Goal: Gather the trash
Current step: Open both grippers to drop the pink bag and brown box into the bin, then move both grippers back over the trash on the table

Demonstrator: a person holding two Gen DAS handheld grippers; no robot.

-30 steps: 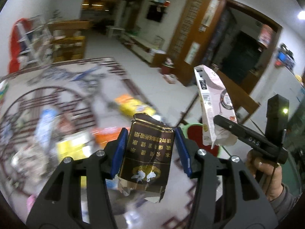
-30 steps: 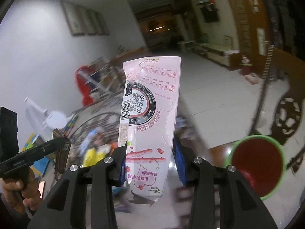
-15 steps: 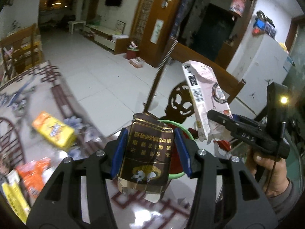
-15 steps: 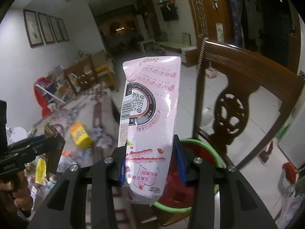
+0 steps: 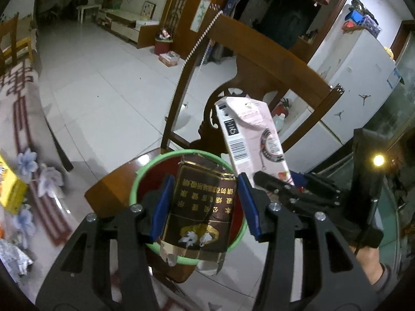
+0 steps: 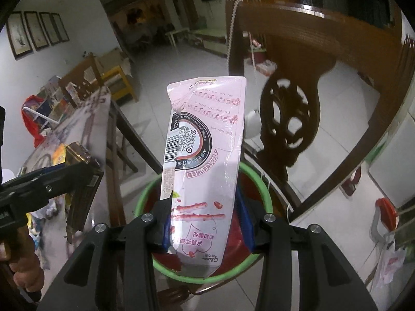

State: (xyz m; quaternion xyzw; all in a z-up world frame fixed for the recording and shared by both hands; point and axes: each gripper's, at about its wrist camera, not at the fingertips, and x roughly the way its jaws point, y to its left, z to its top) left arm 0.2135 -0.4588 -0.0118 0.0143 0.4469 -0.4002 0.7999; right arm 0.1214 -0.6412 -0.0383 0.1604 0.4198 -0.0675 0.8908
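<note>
Right wrist view: hand-held gripper (image 6: pixel 205 223) clamped on pink carton (image 6: pixel 205 160), chair back (image 6: pixel 298 77) beyond.

White tiled floor (image 5: pixel 103 83), carved wooden chair (image 6: pixel 288 129), white fridge (image 5: pixel 363 77), framed pictures (image 6: pixel 39 31).

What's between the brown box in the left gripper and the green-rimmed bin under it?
Nothing. In the left wrist view the brown box, clamped in the left gripper, hangs over the bin with only the bin's red inside behind it.
</note>
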